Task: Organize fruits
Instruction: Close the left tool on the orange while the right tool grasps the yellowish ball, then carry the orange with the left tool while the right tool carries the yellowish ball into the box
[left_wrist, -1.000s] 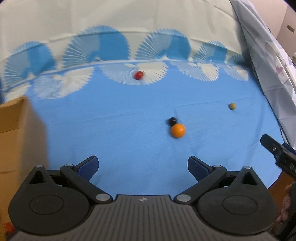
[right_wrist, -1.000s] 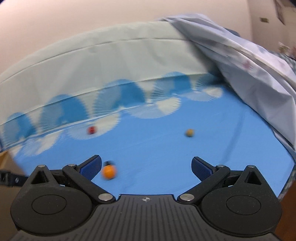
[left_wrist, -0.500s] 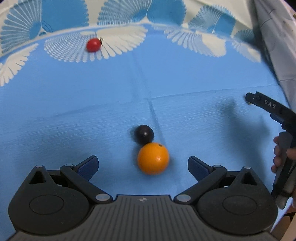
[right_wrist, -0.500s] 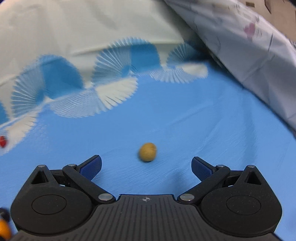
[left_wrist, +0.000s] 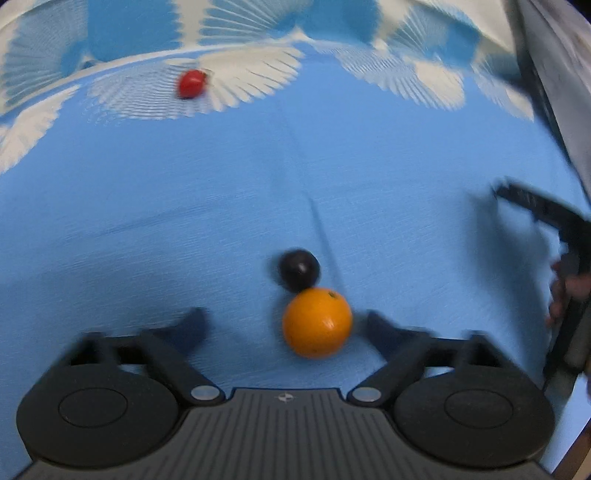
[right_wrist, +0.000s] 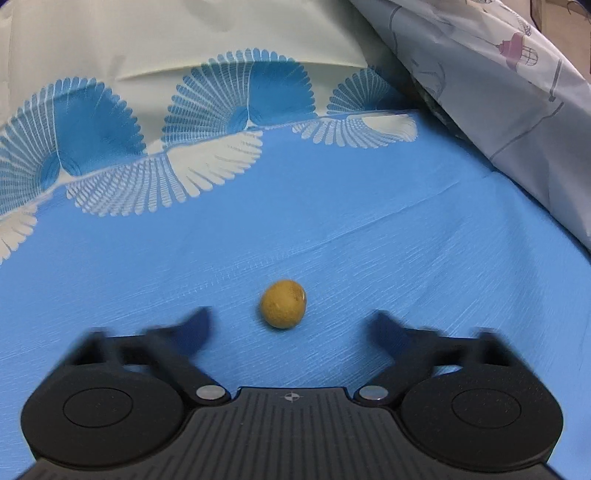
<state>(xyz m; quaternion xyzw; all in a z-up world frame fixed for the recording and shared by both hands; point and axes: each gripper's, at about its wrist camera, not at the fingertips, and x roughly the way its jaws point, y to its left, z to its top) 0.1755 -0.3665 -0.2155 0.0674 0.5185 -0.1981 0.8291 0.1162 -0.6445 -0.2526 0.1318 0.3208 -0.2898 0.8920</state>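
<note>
The left gripper (left_wrist: 284, 326) hung low over the blue cloth with white fan patterns (left_wrist: 184, 206), its jaws spread wide and blurred. The round orange fruit (left_wrist: 317, 322) lay between the fingertips, nearer the right one, touching neither so far as could be seen. A small dark round fruit (left_wrist: 299, 270) sat just behind the orange, touching it. A small red fruit (left_wrist: 191, 84) lay well apart, far back on a white fan.

The right gripper (right_wrist: 291, 326) was likewise spread, with a small yellow-brown round fruit (right_wrist: 283, 304) resting on the blue cloth just ahead of the gap between its fingers (held by nothing). A pale printed sheet (right_wrist: 498, 74) draped down at the right.
</note>
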